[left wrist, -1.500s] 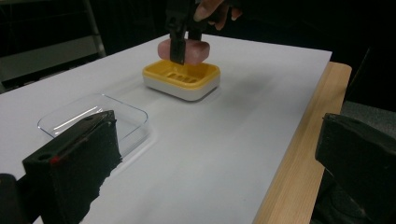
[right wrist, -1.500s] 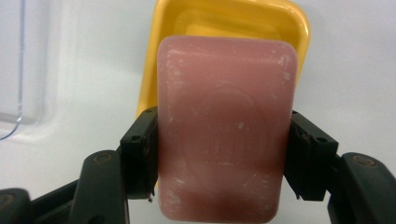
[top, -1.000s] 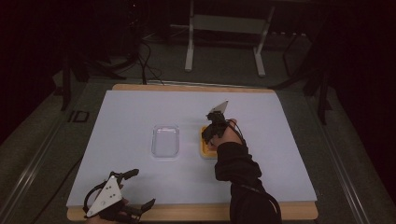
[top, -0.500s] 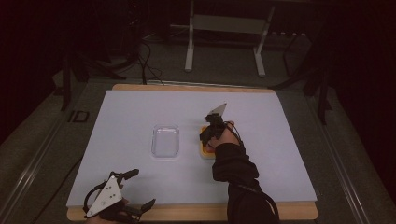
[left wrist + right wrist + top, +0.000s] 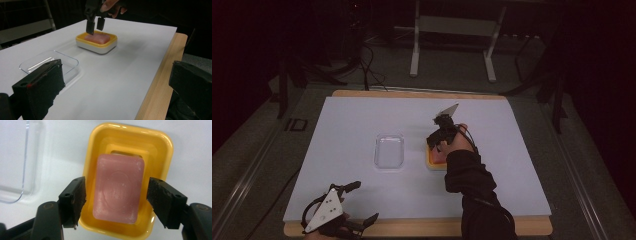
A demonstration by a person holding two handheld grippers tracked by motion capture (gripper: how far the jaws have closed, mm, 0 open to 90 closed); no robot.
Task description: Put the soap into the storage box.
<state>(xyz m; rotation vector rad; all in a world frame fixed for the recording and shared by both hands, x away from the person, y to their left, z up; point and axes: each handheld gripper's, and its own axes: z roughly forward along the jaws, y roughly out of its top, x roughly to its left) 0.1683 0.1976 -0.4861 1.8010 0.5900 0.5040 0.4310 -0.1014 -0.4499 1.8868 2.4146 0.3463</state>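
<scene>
Pink rectangular soap bar (image 5: 117,188), matt and slightly chalky at its rounded edges with a faint oval stamp pressed into its top, lies flat in the well of a glossy yellow plastic soap dish (image 5: 160,140) with a white base, right of centre on the table. By the look of it, the step in hand is the approach to a grasp: the right gripper (image 5: 116,200) hangs directly above the bar with its black jaws spread wide, one over each long side, not touching the soap. The next move calls for lowering straight down so the rough black pads slip between the bar and the dish walls, then closing across the narrow width; the gap there looks tight. Just left of the dish sits a clear, shallow plastic tray with rounded corners (image 5: 389,151). The left gripper (image 5: 361,205) rests near the wooden front edge of the white table (image 5: 347,125), jaws released, holding nothing.
</scene>
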